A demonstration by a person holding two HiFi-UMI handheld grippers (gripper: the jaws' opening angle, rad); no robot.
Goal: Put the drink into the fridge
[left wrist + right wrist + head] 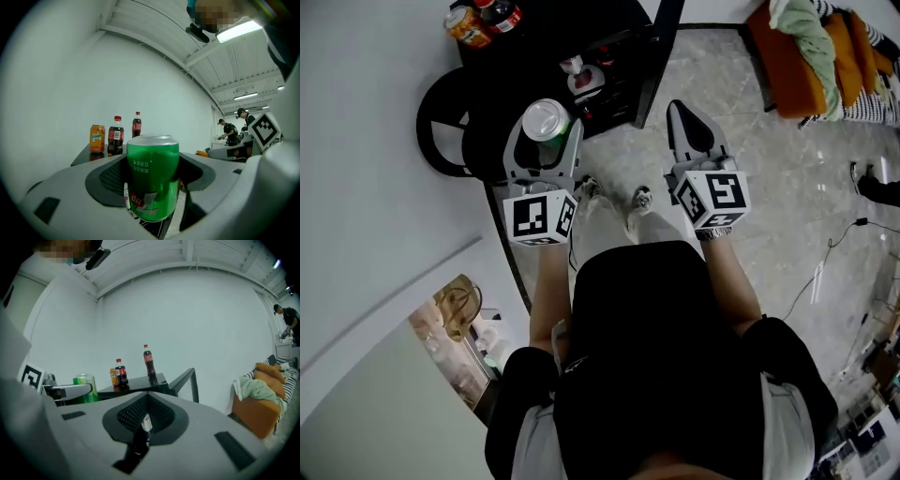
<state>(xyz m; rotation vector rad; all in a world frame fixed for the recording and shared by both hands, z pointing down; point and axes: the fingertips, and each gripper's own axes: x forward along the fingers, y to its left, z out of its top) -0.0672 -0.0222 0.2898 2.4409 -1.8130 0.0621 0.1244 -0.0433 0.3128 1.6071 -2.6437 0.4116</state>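
Green aluminium drink can point(546, 120), silver top, smooth cylinder, upright, clamped across its waist by left tool point(547, 133). Dark mesh-textured pads point(110, 180) tight on both sides. Not in the fridge yet: carried in the air, short of black fridge point(581, 42), bare floor point(769, 187) below. Right tool point(682, 111) pinched together, nothing held; grey moulded plastic tapering to a point.

Progress, as judged: pick-up done, carry under way, door point(661, 52) already open, so no opening step left. Left to do: close the gap, slot can onto a shelf, release, probably shut door with the free right tool.

Fridge: small, boxy, glossy black, hard edges. Interior dim; at least one bottle with pale label point(579, 80) visible, free shelf space hard to judge. On the fridge top: orange can point(465, 26), short cola bottle point(115, 135) and taller cola bottle point(136, 124), dark contents, red caps and labels, none of them in the doorway.

Floor: polished grey stone-look tile, marbled. Orange sofa point(792, 66) off to the right, soft green cloth point(806, 33) draped over it. Marker cubes point(539, 217) on both tools: white, rigid, matte.
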